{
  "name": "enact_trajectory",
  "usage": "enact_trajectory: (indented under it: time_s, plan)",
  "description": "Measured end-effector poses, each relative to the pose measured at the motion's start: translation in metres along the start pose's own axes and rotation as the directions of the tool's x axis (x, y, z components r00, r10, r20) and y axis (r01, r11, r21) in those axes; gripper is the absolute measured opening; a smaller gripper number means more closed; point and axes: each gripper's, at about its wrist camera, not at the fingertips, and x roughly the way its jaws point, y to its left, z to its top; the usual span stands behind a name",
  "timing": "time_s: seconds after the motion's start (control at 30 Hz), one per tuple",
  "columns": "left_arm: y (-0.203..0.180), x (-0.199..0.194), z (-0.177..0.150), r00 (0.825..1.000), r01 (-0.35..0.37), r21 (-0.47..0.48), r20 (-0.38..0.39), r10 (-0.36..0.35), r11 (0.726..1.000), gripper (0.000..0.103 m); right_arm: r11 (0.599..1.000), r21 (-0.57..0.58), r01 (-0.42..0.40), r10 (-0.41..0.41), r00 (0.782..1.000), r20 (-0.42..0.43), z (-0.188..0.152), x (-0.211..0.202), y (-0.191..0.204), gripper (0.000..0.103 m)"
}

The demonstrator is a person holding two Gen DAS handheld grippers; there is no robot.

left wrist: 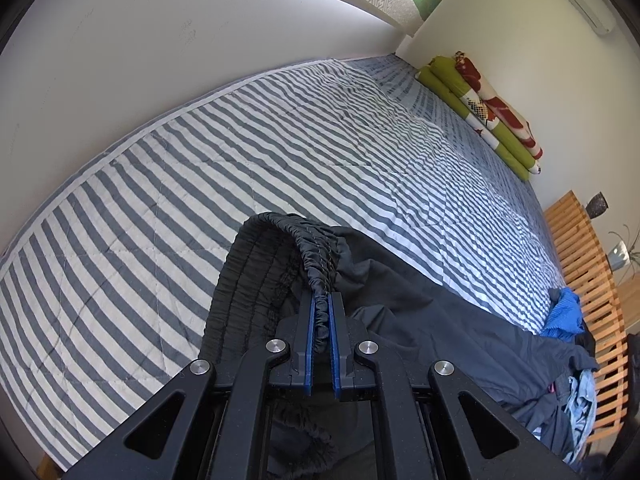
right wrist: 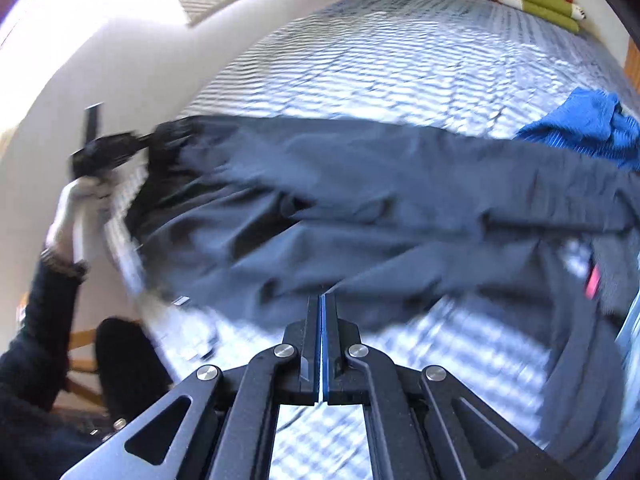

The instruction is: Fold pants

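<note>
Striped quilt (left wrist: 248, 148) covers the bed and is the work surface; most of it is bare toward 10–12 o'clock in the left wrist view.

Dark grey pants (right wrist: 360, 200) are stretched across the quilt, long axis running 9-to-3 o'clock in the right wrist view: elastic waistband (left wrist: 316, 264) at the 9 o'clock end, legs trailing toward 3 o'clock. View is motion-blurred, so fine detail is unreliable.

Left gripper (left wrist: 320, 312): fingers nearly closed, blue pads clamping the gathered waistband, which arches up and away toward 11 o'clock. Rest of the garment falls to 3–4 o'clock from these fingers.

Right gripper (right wrist: 322, 308): fingers pressed together, tips at the near hem edge of the fabric at 12 o'clock. Appears to pinch that edge; blur prevents certainty.

Judgement: the left gripper owns the waist end; the right is nearer mid-garment. Next move likely turns on spreading the pants along that long axis onto bare quilt.

Obstructions: blue garment (right wrist: 580, 124) at 2 o'clock touches or overlaps the leg end. Green-and-red folded bedding (left wrist: 492, 116) lies against the far wall, well apart.
</note>
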Motion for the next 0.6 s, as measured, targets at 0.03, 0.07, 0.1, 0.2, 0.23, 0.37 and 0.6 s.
enact_trajectory:
  time_s: [0.03, 0.07, 0.1, 0.2, 0.23, 0.37, 0.6]
  plan:
    - [0.000, -0.002, -0.003, 1.000, 0.000, -0.004, 0.002, 0.000, 1.000, 0.006, 1.000, -0.015, -0.023, 0.023, 1.000, -0.002, -0.011, -0.003, 0.012, 0.000]
    - [0.000, -0.004, -0.005, 1.000, -0.002, -0.006, 0.004, 0.002, 1.000, 0.006, 0.998, -0.039, -0.046, 0.045, 0.999, -0.006, -0.025, -0.005, 0.028, 0.000]
    - [0.000, -0.006, -0.006, 1.000, -0.001, -0.009, 0.004, 0.001, 1.000, 0.006, 0.997, -0.059, -0.057, 0.057, 0.998, -0.012, -0.036, -0.005, 0.041, 0.000]
    - [-0.004, -0.011, -0.011, 1.000, -0.002, 0.000, 0.003, 0.002, 1.000, 0.006, 0.986, -0.142, -0.088, 0.081, 0.995, -0.058, -0.073, 0.003, 0.082, 0.000]
    - [-0.006, -0.013, -0.013, 1.000, -0.005, 0.005, 0.004, 0.005, 1.000, 0.006, 0.980, -0.176, -0.093, 0.082, 0.994, -0.073, -0.084, 0.006, 0.094, 0.000]
    - [-0.014, -0.022, -0.018, 1.000, 0.001, 0.022, 0.006, -0.001, 1.000, 0.006, 0.936, -0.344, -0.077, 0.036, 0.992, -0.122, -0.121, 0.018, 0.140, 0.014]
    - [-0.019, -0.037, -0.023, 1.000, 0.008, 0.042, 0.009, -0.008, 0.999, 0.006, 0.895, -0.440, -0.074, 0.043, 0.996, -0.080, -0.143, 0.008, 0.167, 0.040]
